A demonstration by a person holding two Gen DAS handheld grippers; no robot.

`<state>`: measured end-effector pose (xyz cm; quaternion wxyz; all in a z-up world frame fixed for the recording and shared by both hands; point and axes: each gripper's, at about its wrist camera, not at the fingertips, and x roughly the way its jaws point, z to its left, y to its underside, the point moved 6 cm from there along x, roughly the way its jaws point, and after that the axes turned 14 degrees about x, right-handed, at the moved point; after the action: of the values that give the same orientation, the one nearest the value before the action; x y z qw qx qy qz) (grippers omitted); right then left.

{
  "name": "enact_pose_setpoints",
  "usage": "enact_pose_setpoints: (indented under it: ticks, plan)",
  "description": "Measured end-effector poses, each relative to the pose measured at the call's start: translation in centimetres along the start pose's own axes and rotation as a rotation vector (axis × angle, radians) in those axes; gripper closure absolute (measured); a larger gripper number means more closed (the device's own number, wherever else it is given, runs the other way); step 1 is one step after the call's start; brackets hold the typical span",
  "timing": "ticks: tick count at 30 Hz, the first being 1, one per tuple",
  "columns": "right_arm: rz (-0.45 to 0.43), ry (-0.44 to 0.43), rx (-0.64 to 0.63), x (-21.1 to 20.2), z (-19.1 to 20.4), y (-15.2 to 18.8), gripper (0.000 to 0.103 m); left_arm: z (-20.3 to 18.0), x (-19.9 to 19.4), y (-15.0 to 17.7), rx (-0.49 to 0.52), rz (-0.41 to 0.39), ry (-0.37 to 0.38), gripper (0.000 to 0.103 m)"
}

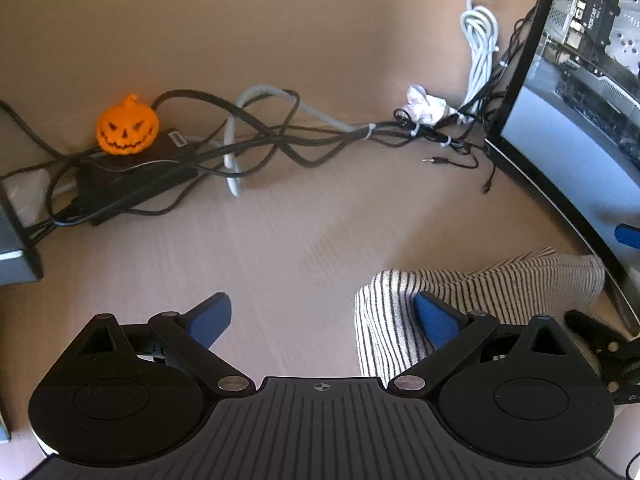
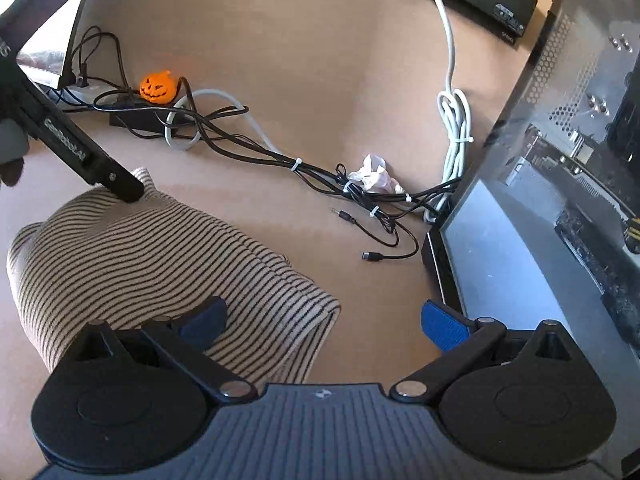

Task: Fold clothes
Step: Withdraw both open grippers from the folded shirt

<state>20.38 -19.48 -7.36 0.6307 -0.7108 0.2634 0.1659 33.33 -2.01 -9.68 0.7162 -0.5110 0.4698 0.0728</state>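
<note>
Striped garment point(image 2: 152, 264) is lying bunched in front of the pumpkin point(image 2: 158, 87), seemingly partly folded; left gripper point(image 1: 320, 316) and right gripper point(image 2: 324, 320) are hovering spread wide, grasping nothing.

An orange pumpkin figure point(image 1: 127, 125) sits on a black power brick point(image 1: 132, 176) among tangled black cables point(image 1: 280, 140), a grey cable point(image 1: 234, 152) looping through them. A crumpled tissue point(image 1: 426, 105) lies beside the coiled white cord point(image 1: 480, 52). On the right stands a glass-sided computer case point(image 2: 560, 184), loose plugs point(image 2: 372, 256) nearby on the tan desk point(image 1: 280, 32)
</note>
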Motion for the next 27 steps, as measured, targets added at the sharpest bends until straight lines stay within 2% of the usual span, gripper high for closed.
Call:
enact_pose_setpoints:
  ticks: [3, 6, 8, 12, 15, 19, 21, 23, 27]
  plan:
    - [-0.025, -0.015, -0.008, -0.8, -0.1, -1.2, 0.0, 0.2, 0.3, 0.0, 0.004, 0.01, 0.0, 0.0]
    - [-0.088, 0.005, 0.023, -0.9, -0.6, -3.3, 0.0, 0.2, 0.1, 0.0, -0.002, 0.015, -0.009, 0.0]
    - [-0.096, 0.063, 0.01, 0.0, -0.6, -4.5, 0.0, 0.1, -0.2, -0.1, -0.009, 0.015, -0.016, 0.0]
    - [-0.035, 0.196, -0.097, 4.2, -0.8, -4.2, 0.0, 0.0, -3.5, -0.8, -0.037, -0.022, -0.022, 0.0]
    - [0.038, 0.196, -0.127, 5.9, -1.0, -2.9, 0.0, -0.3, -6.8, -0.8, -0.066, -0.057, -0.01, 0.0]
    - [0.085, 0.182, -0.053, 6.2, -1.7, -2.0, 0.0, -1.9, -10.3, 1.0, -0.135, -0.078, 0.116, 0.0]
    - [0.101, 0.179, -0.016, 6.3, -2.0, -1.6, 0.0, -3.2, -10.8, 2.3, -0.158, -0.052, 0.175, 0.0]
    - [0.122, 0.18, 0.03, 6.2, -2.2, -1.2, 0.0, -4.5, -10.5, 3.8, -0.166, -0.006, 0.198, 0.0]
    - [0.116, 0.199, 0.041, 5.3, -2.0, -0.6, 0.0, -5.9, -8.7, 5.6, -0.086, 0.074, 0.077, 0.0]
